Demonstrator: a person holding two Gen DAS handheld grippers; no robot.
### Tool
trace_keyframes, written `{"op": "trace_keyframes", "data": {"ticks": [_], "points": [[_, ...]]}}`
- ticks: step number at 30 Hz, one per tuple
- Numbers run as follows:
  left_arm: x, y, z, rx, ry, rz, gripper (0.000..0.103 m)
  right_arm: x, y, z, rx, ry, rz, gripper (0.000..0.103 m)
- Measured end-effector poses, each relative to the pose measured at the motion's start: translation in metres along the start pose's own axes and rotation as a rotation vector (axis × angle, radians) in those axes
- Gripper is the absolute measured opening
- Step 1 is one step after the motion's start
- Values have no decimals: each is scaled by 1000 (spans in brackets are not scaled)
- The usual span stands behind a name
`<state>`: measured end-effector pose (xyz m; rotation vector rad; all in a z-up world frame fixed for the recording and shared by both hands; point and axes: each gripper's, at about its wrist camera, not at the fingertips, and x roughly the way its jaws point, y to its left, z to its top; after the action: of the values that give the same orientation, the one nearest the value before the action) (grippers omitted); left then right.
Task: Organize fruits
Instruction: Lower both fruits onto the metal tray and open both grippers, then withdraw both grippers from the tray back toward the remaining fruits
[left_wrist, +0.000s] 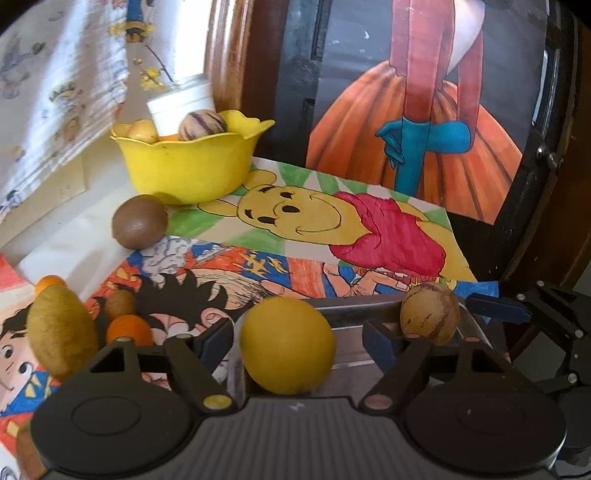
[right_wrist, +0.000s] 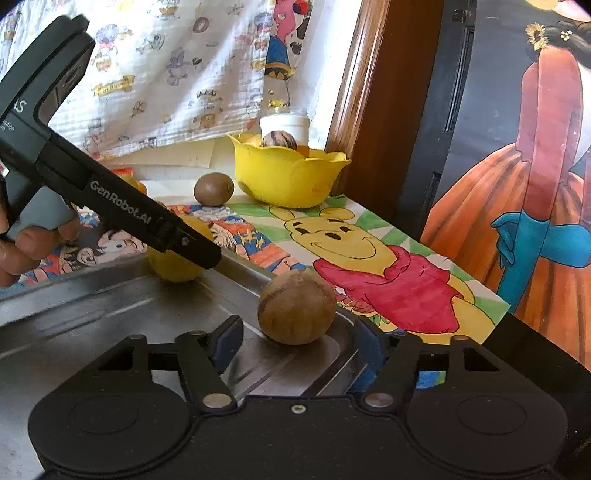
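Note:
A yellow round fruit rests in a metal tray. It lies between the fingers of my left gripper, which is open, with gaps on both sides. A brown streaked fruit sits at the tray's far right corner. My right gripper is open around it, its pads clear of it. From the right wrist view the left gripper reaches down over the yellow fruit, held by a hand. A yellow scalloped bowl with fruit in it stands behind.
A brown round fruit lies before the bowl. Several more fruits, one fuzzy olive and one orange, lie left on cartoon drawings. A white jar, a printed cloth and a painted panel stand behind.

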<state>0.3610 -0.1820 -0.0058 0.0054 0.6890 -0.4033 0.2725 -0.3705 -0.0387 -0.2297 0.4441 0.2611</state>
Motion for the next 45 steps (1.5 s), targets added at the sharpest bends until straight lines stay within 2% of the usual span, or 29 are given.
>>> {"op": "trace_keyframes", "data": {"ticks": [9, 11, 16, 32, 40, 45], "points": [[-46, 3, -9, -61, -57, 14, 99, -44, 8, 13, 76, -65, -9, 90], [-61, 3, -14, -80, -81, 22, 101, -55, 13, 14, 87, -78, -11, 95], [-99, 5, -26, -113, -127, 40, 102, -88, 29, 17, 115, -105, -2, 102], [-200, 11, -93, -113, -151, 76, 103, -174, 92, 11, 186, -114, 27, 102], [-229, 26, -122, -104, -144, 112, 103, -191, 117, -1, 216, -71, 40, 102], [-241, 38, -143, -99, -146, 153, 103, -192, 136, -11, 228, -14, 54, 102]]}}
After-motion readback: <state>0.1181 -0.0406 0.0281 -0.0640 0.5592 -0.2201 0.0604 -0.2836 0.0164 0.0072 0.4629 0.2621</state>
